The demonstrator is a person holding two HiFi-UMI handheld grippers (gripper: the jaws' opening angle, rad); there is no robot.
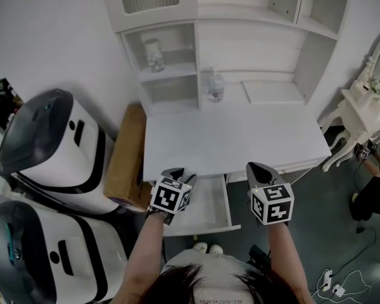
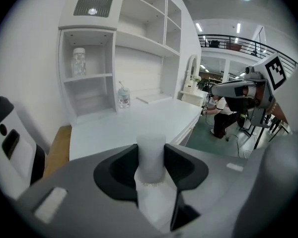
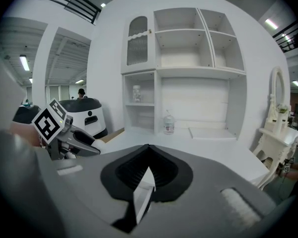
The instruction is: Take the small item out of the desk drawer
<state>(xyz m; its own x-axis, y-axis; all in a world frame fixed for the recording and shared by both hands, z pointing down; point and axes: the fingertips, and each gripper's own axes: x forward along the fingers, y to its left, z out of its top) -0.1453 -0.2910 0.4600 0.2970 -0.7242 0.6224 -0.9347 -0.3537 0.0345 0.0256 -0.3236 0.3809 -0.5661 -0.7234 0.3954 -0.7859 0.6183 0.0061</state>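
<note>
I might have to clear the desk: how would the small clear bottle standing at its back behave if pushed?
The small clear bottle stands upright, body wider than its cap, so a low push would probably slide it over the smooth white desk top rather than tip it. It looks like see-through plastic, so it is likely light.

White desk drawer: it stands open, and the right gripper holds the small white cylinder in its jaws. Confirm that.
Wrong gripper. The white desk drawer stands open, but the small white cylinder is held in the jaws of the left gripper, as the left gripper view shows; the right gripper has its jaws together on nothing.
</note>
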